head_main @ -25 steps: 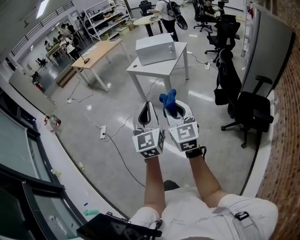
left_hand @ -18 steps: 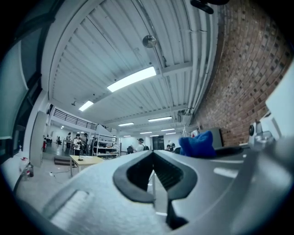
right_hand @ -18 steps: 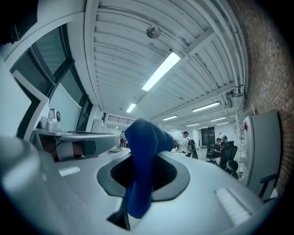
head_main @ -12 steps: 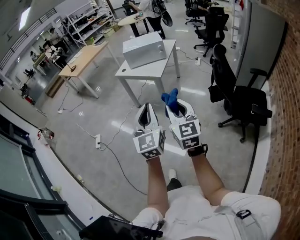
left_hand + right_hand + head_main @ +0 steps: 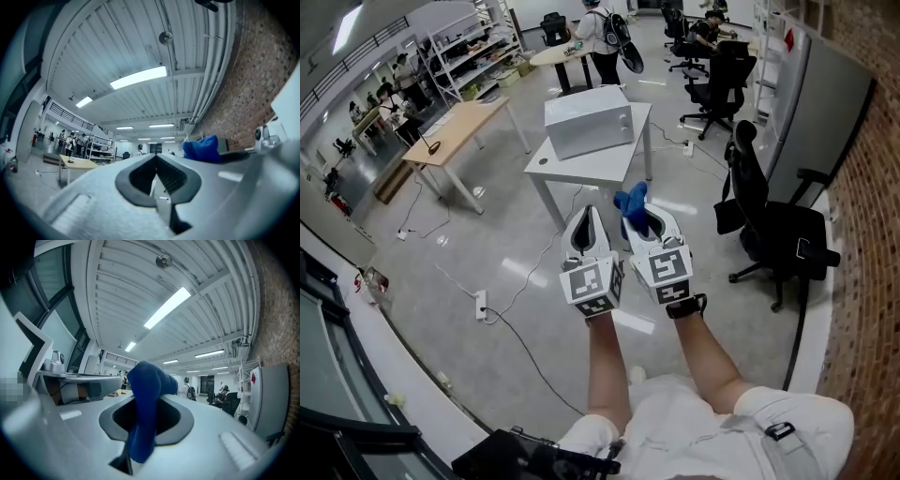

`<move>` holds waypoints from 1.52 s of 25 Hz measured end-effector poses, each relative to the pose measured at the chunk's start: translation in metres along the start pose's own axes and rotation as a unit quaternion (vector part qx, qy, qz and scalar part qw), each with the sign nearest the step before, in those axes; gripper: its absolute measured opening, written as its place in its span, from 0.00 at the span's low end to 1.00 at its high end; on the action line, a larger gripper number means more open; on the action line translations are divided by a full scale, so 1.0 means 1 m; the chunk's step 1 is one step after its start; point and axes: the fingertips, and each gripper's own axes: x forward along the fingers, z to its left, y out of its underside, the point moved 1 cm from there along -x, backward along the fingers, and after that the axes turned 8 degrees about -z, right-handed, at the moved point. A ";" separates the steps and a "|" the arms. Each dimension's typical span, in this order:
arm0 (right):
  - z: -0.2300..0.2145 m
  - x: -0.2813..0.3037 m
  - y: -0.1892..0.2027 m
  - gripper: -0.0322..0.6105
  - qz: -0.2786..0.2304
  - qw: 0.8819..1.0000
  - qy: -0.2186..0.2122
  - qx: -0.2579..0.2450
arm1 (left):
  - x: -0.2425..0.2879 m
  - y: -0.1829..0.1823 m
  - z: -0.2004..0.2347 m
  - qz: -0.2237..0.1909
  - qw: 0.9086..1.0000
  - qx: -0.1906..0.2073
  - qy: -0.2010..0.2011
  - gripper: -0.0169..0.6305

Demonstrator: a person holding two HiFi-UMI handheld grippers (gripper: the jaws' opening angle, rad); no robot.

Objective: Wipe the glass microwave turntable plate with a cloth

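Cloth (image 5: pixel 633 202) over glossy, perhaps concrete floor (image 5: pixel 459 244)

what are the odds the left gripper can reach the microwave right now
Probably not yet: the microwave sits on a table across the floor, well beyond the left gripper. Nothing blocks the way.

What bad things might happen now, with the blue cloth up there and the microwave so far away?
The blue cloth sticks up loosely from the right gripper's shut jaws, so it might slip out. A cable and power strip lie on the floor before the microwave's table; tripping seems possible.
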 end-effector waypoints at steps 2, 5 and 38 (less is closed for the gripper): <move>0.007 0.016 0.001 0.16 -0.002 1.000 -0.003 -0.004 | 0.010 0.004 0.013 -0.001 1.000 -0.002 0.001 0.03; 0.010 0.036 0.006 0.16 -0.001 1.000 0.000 -0.007 | 0.021 0.010 0.029 -0.003 1.000 -0.005 0.001 0.03; -0.119 0.228 0.065 0.16 0.009 0.999 0.042 0.031 | 0.228 0.078 0.065 0.014 0.999 0.037 0.021 0.03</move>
